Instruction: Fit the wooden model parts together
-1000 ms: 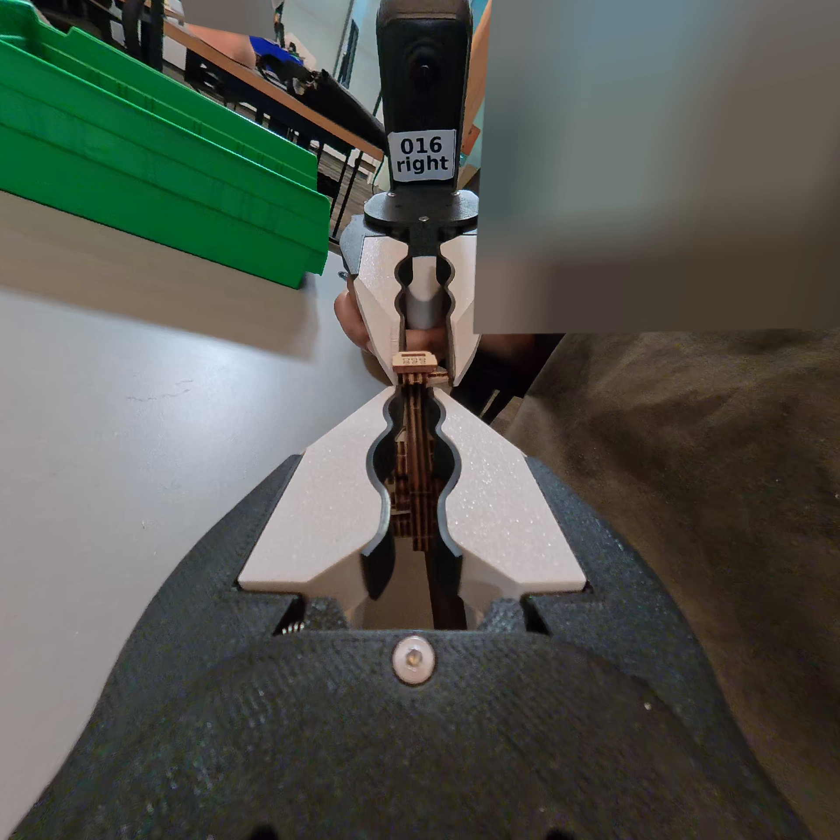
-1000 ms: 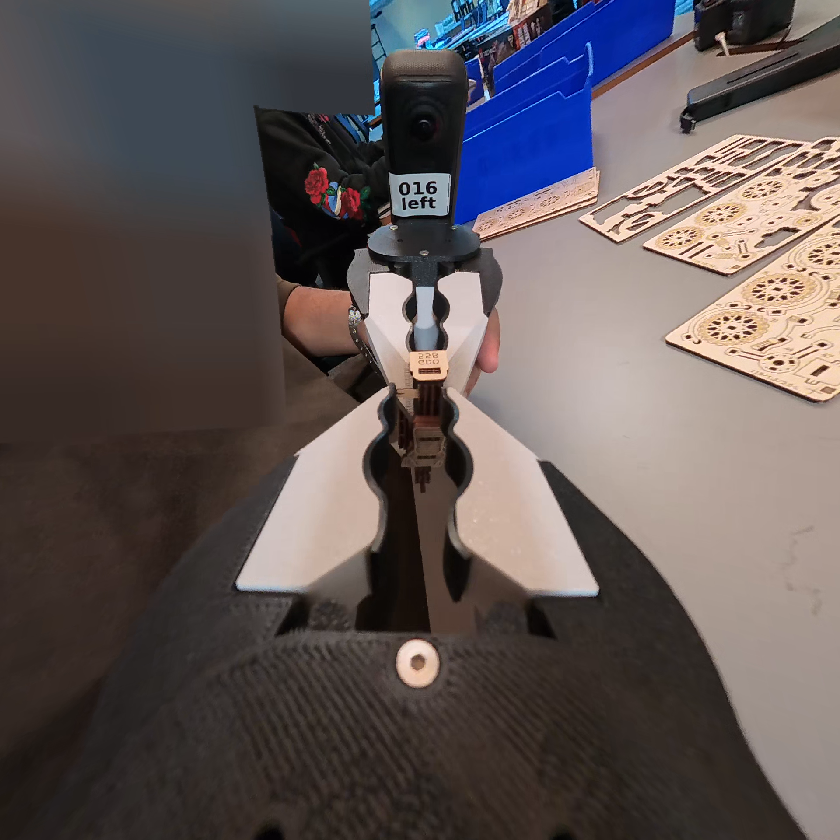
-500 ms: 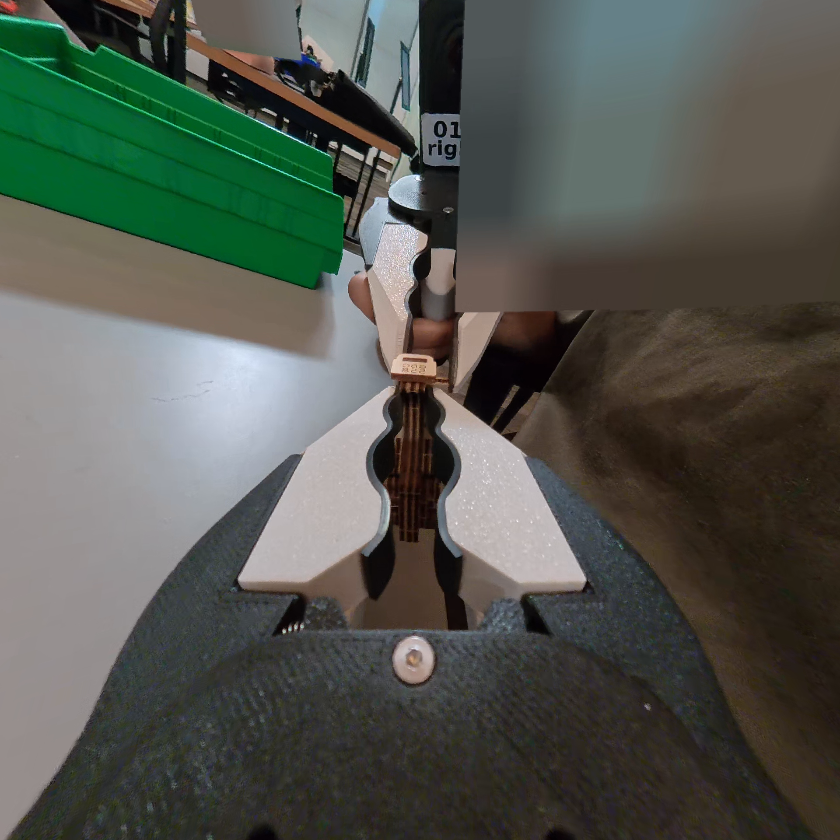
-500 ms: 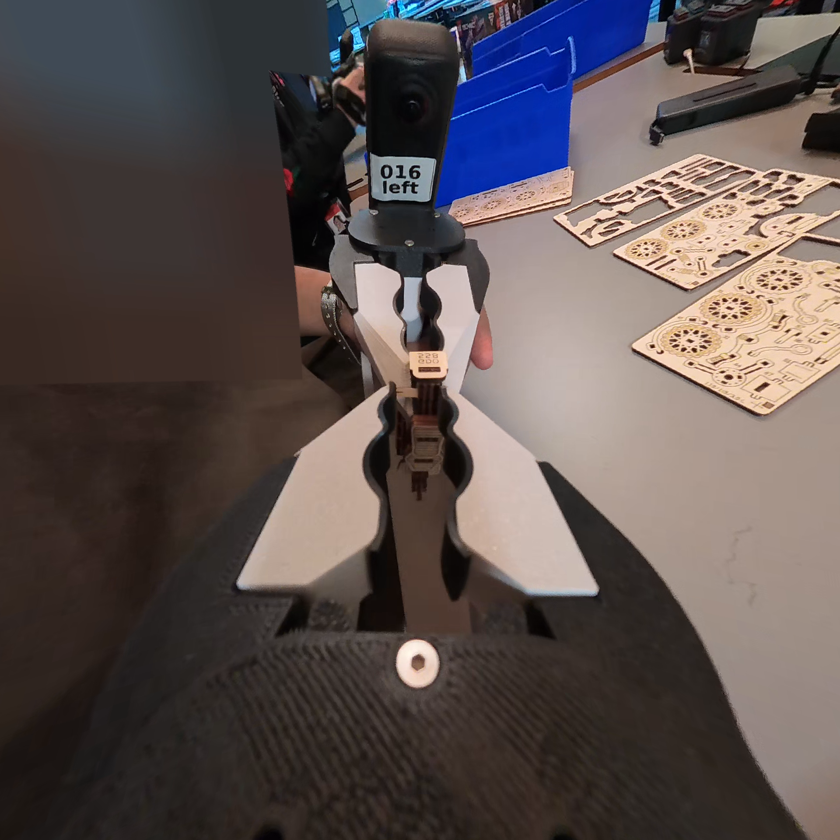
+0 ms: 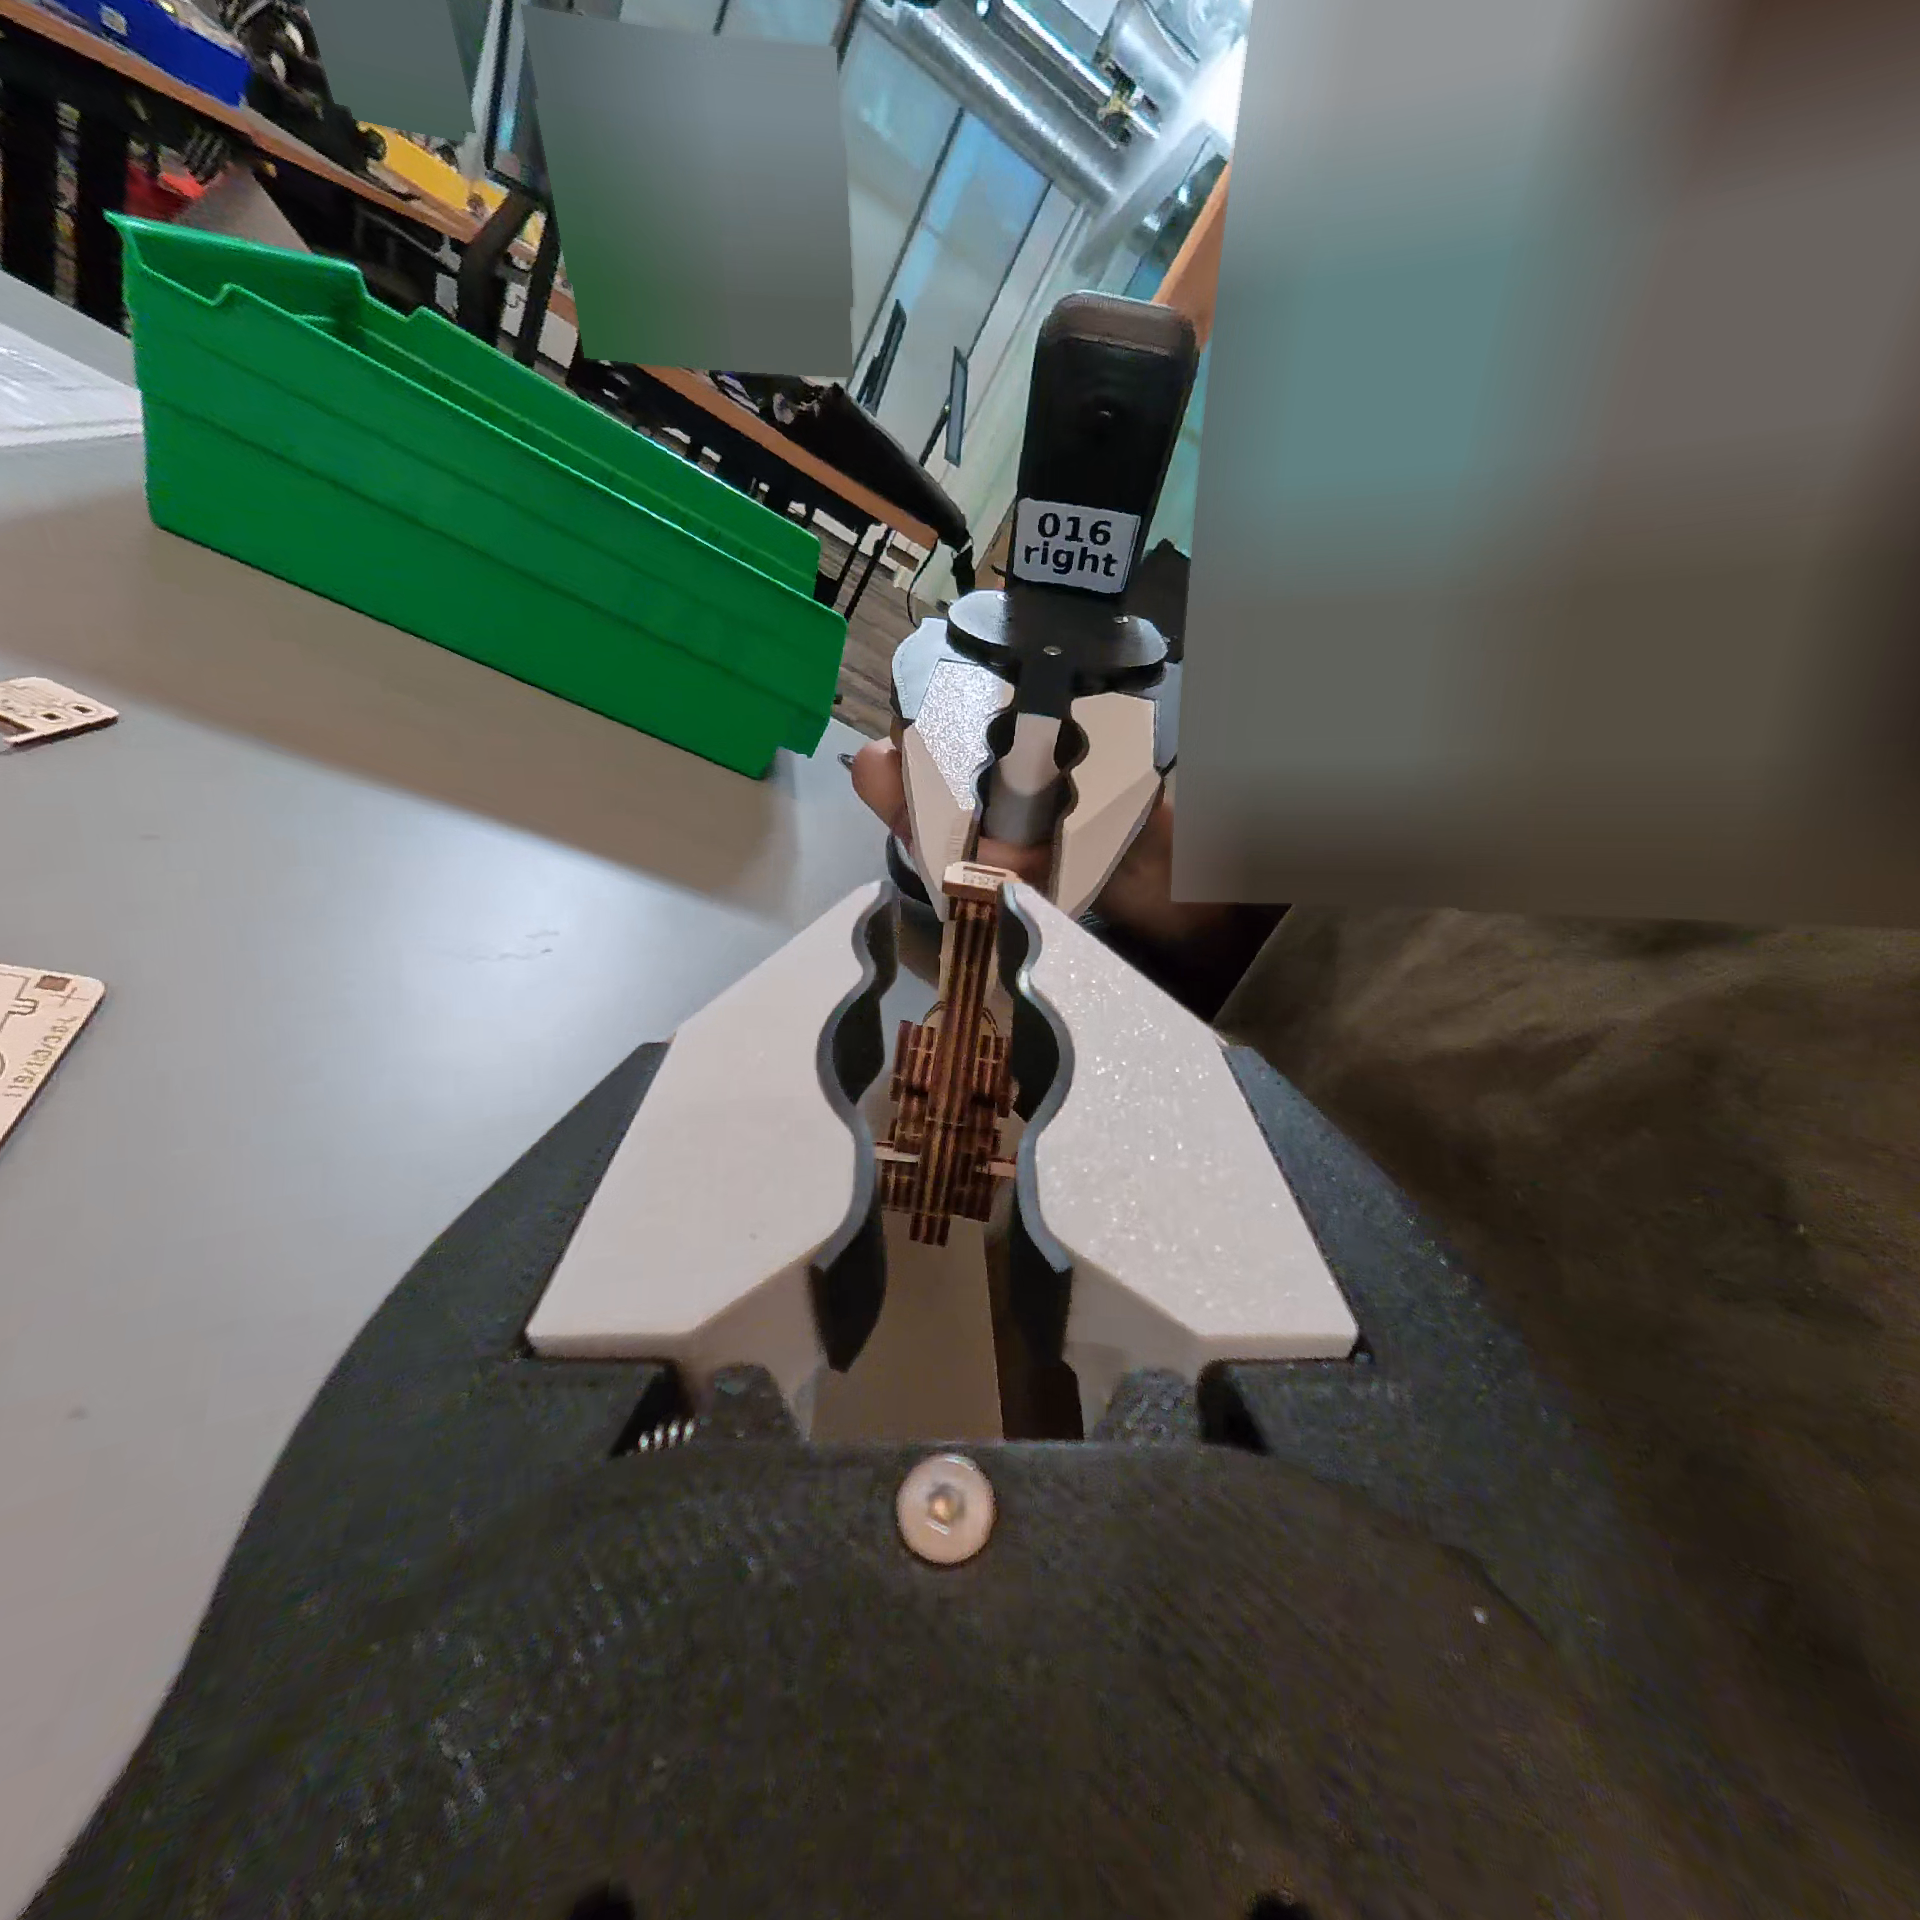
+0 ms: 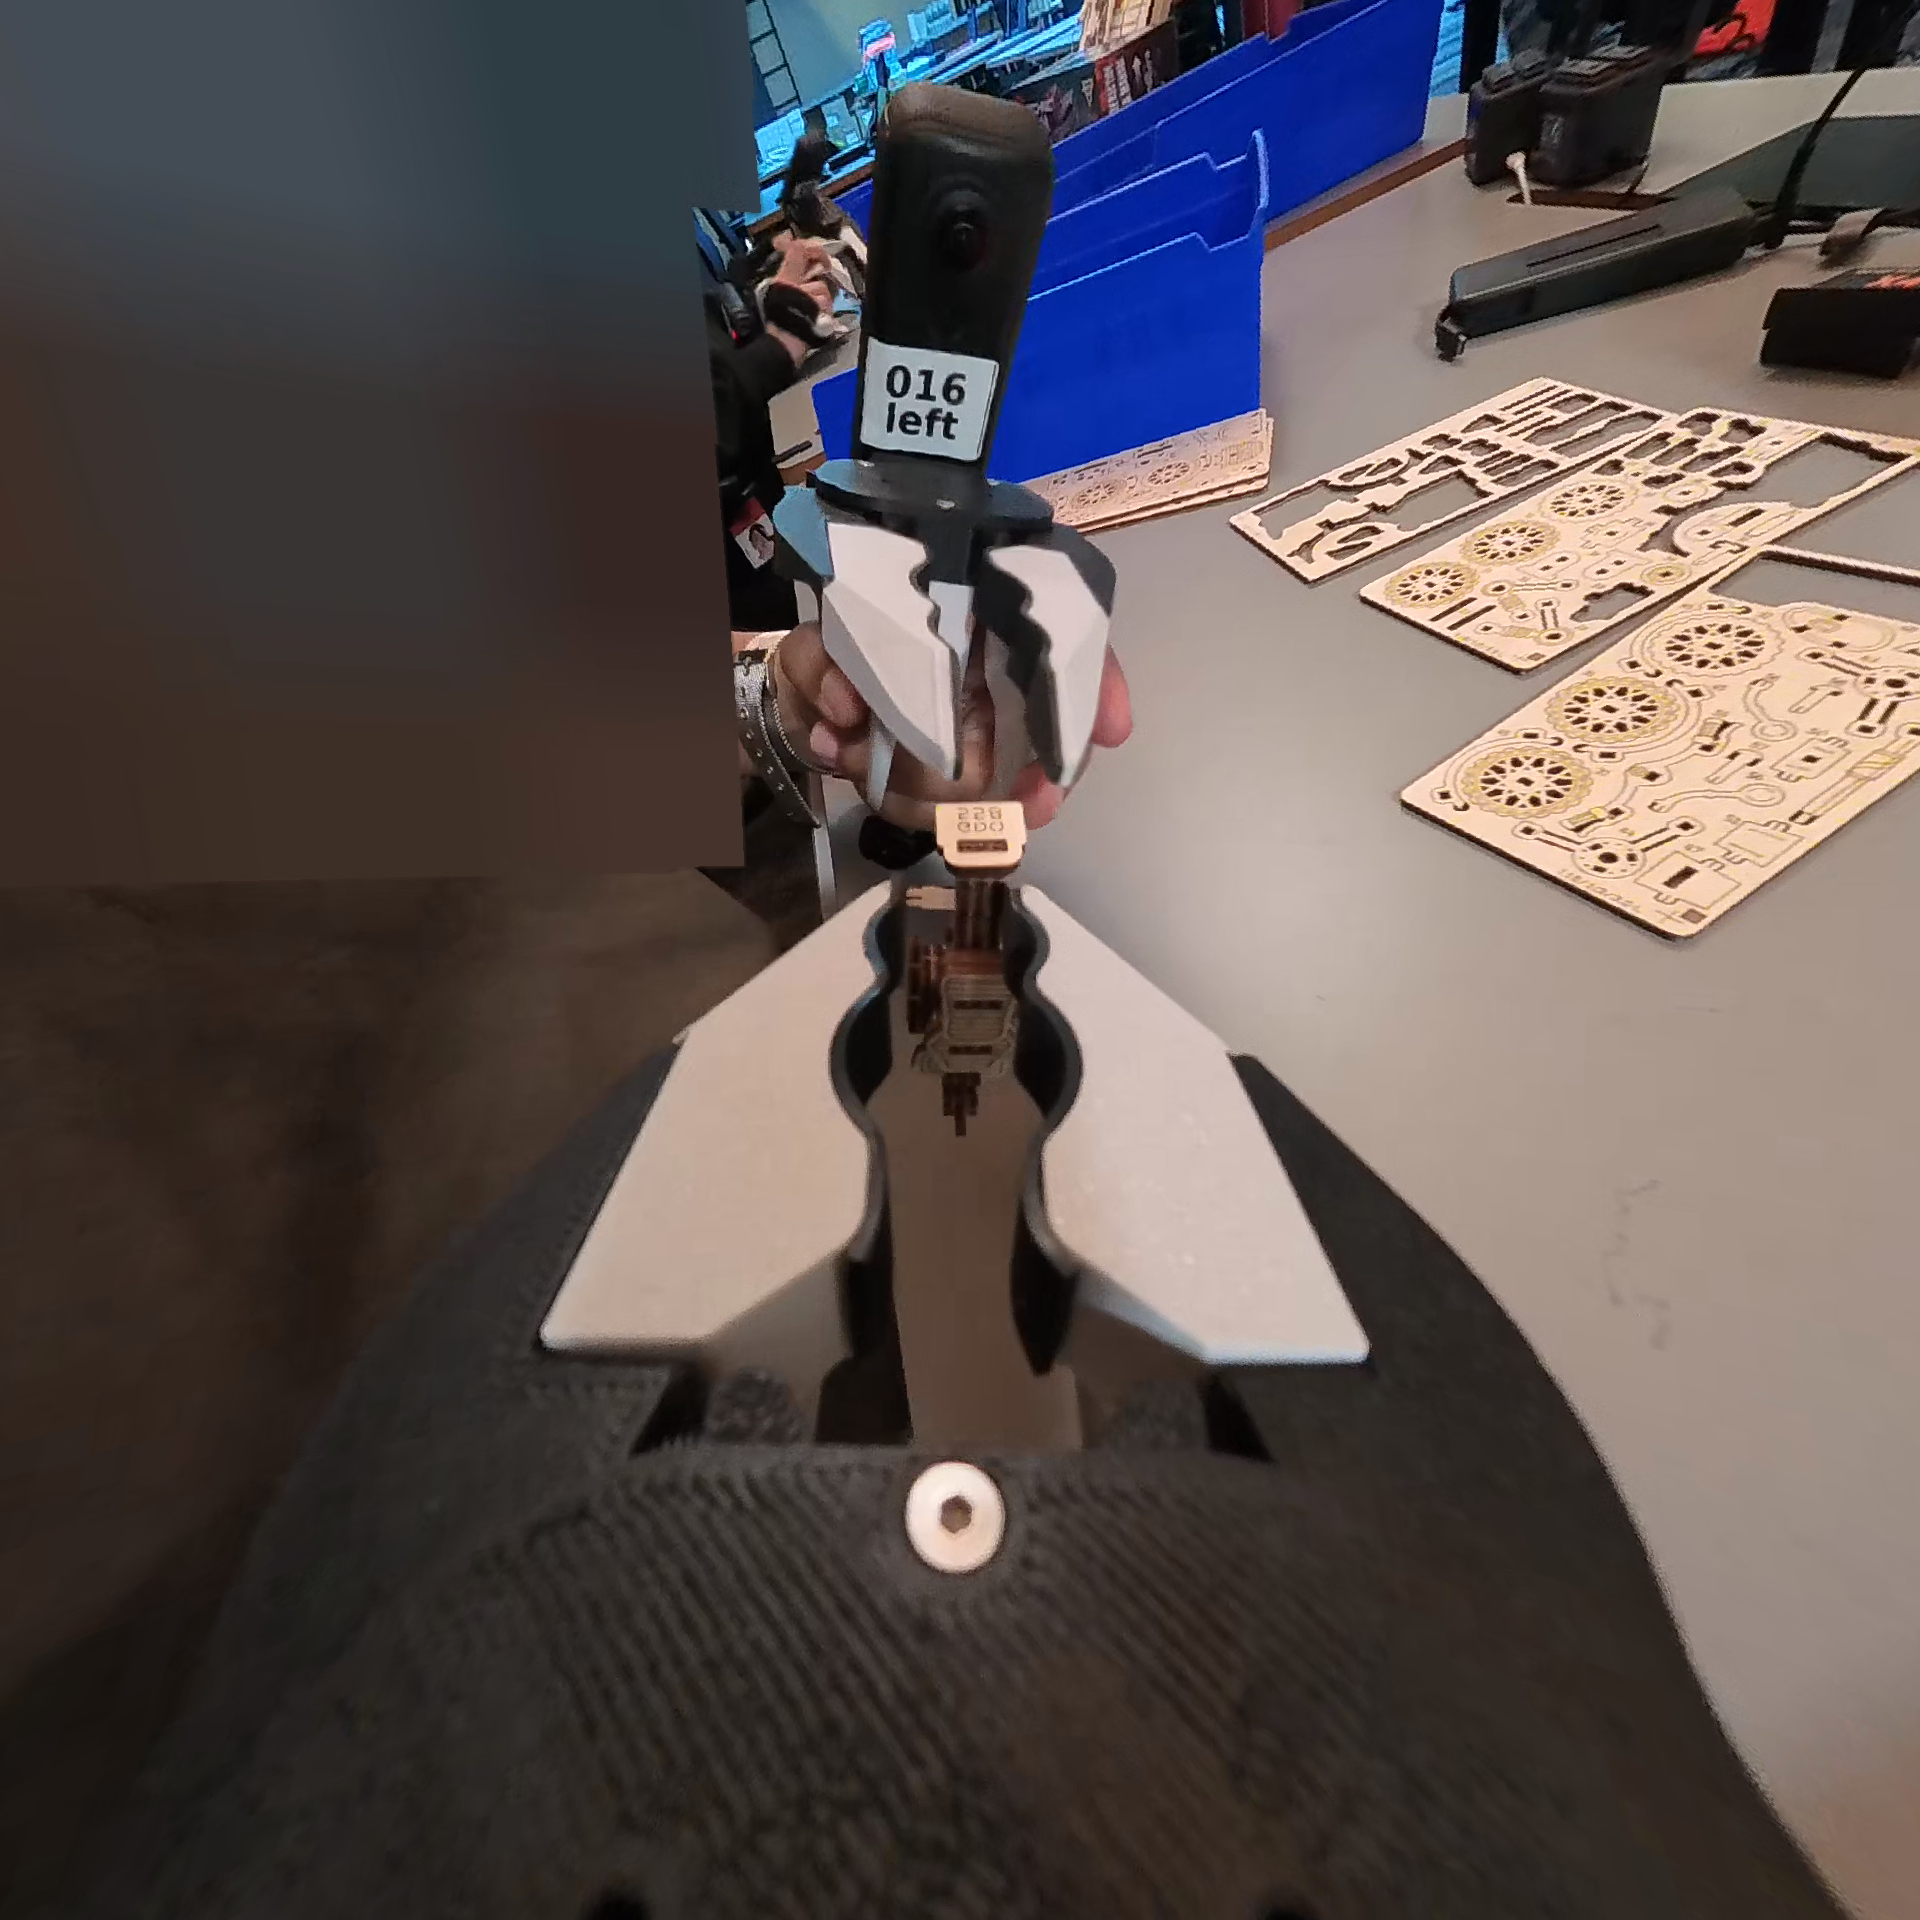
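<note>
Left wrist view: my left gripper [image 5: 951,925] sits parted around the wooden model [image 5: 948,1091], fingers not visibly pressing it, so I judge it released; far end meets the right gripper [image 5: 1023,831], above the grey table [image 5: 364,987] near a green bin [image 5: 468,540]

Right wrist view: my right gripper [image 6: 956,914] looks clenched on the model's stem by the tips, though contact is narrow; left gripper [image 6: 977,727] stands apart, jaws parted. Part sheets [image 6: 1662,727] lie well aside
</note>
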### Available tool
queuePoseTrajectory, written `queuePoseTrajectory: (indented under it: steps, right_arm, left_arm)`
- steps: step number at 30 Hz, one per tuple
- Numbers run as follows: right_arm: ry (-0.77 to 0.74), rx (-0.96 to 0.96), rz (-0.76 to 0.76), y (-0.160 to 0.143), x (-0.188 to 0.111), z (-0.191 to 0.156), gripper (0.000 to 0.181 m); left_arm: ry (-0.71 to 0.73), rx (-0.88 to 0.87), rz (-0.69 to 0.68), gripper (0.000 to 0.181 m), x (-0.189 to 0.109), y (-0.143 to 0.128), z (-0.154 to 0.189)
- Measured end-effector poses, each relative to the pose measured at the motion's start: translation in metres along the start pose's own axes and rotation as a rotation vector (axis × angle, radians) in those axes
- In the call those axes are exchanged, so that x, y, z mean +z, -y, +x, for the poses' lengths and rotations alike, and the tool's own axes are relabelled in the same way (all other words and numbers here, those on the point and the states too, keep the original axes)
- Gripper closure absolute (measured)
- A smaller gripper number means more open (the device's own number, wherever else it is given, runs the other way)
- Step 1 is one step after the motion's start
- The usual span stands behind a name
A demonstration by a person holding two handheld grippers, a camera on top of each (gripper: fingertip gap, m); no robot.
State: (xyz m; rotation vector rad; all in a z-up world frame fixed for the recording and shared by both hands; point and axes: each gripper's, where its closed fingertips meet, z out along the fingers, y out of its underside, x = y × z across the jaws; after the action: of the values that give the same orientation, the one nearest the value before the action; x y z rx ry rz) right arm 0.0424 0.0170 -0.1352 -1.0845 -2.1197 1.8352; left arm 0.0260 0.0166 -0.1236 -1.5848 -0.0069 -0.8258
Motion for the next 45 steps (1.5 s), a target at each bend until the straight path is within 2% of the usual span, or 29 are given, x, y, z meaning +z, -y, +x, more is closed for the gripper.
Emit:
queuePoseTrajectory:
  steps: [6,9,19,31,39,45]
  right_arm:
    - [0.014,0.01,0.01,0.001,0.0,-0.002,0.165]
    - [0.018,0.011,0.007,0.0,0.001,-0.002,0.165]
    - [0.036,0.016,0.012,0.001,0.002,-0.005,0.165]
    - [0.037,0.029,0.057,0.009,0.002,-0.007,0.165]
    - [0.005,-0.025,0.073,0.013,0.001,-0.01,0.162]
    - [-0.007,-0.127,0.082,0.015,-0.002,-0.016,0.169]
  left_arm:
    - [-0.021,0.003,-0.031,0.169,0.004,-0.006,0.005]
    - [-0.047,0.002,-0.03,0.177,0.004,-0.007,0.009]
    - [-0.057,-0.017,-0.03,0.172,0.005,-0.008,0.009]
    - [-0.101,-0.012,0.004,0.177,0.002,-0.002,0.015]
    - [-0.171,-0.011,0.039,0.177,-0.002,0.002,0.022]
    - [-0.211,0.019,0.037,0.177,-0.001,0.002,0.031]
